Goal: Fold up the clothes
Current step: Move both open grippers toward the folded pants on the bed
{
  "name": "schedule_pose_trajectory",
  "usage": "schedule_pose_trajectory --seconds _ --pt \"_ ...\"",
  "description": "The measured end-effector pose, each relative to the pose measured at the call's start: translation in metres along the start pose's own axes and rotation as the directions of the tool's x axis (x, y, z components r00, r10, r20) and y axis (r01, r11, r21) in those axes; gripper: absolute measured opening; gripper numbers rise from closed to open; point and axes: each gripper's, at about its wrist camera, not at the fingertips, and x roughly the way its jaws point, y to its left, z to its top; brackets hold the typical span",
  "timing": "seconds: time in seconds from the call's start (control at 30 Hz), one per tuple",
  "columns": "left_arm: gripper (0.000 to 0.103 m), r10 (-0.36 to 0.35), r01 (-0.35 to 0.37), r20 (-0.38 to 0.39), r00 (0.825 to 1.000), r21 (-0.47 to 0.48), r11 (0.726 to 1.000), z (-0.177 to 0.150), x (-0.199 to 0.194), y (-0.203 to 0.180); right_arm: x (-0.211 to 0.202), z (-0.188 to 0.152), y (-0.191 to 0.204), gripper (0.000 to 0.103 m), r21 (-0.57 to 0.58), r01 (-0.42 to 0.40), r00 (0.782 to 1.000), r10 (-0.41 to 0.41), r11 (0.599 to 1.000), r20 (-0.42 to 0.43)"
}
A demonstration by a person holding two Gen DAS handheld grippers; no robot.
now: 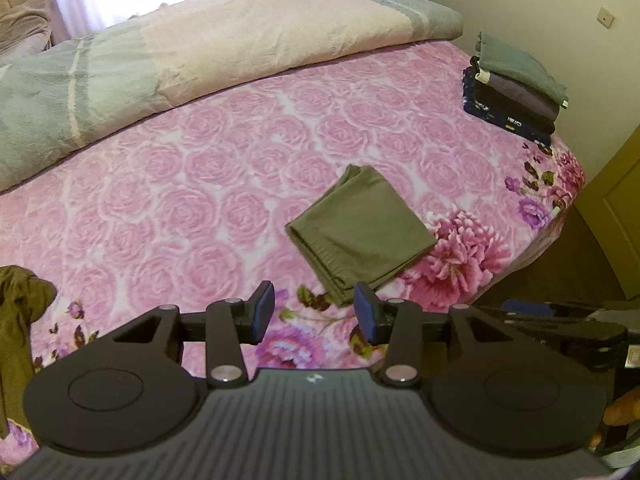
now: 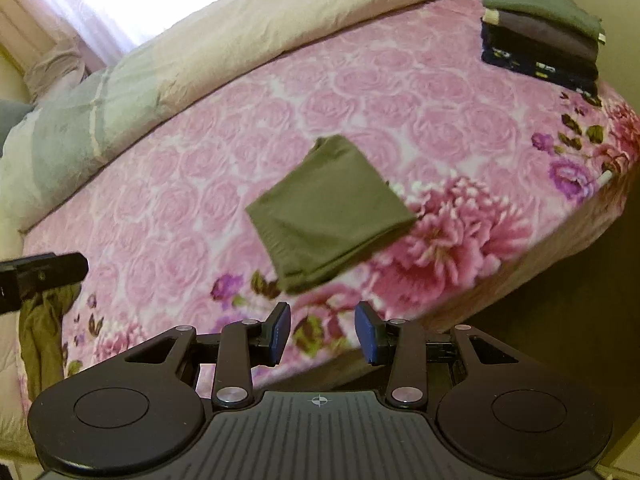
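An olive-green garment (image 1: 360,232) (image 2: 328,212), folded into a flat rectangle, lies on the pink floral bedspread (image 1: 200,184) (image 2: 400,92) near the bed's front edge. My left gripper (image 1: 316,314) hovers open just short of its near corner, with nothing between the blue pads (image 1: 366,312). My right gripper (image 2: 324,332) is also open and empty, back from the garment over the bed's edge. A crumpled olive garment (image 1: 20,312) (image 2: 44,332) sits at the bed's left edge. Part of the other gripper (image 2: 40,272) shows at the left of the right wrist view.
A stack of folded clothes (image 1: 516,88) (image 2: 544,40), grey-green on top and dark navy below, stands at the bed's far right corner. A rolled grey and cream duvet (image 1: 200,52) (image 2: 200,52) runs along the far side. Floor and a yellow door (image 1: 616,216) lie to the right.
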Motion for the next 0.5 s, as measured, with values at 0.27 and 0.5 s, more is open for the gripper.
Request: schedule_pose_trajectory --seconds 0.27,0.5 --pt "0.041 -0.029 0.030 -0.012 1.000 0.067 0.997 -0.025 -0.012 0.007 -0.017 -0.037 0.022 0.039 0.031 0.064 0.998 -0.064 0.998 0.019" --pt "0.043 -0.049 0.051 -0.018 0.999 0.094 0.994 -0.038 -0.014 0.011 -0.020 -0.045 0.029 0.040 0.041 0.077 0.997 -0.078 0.996 0.021"
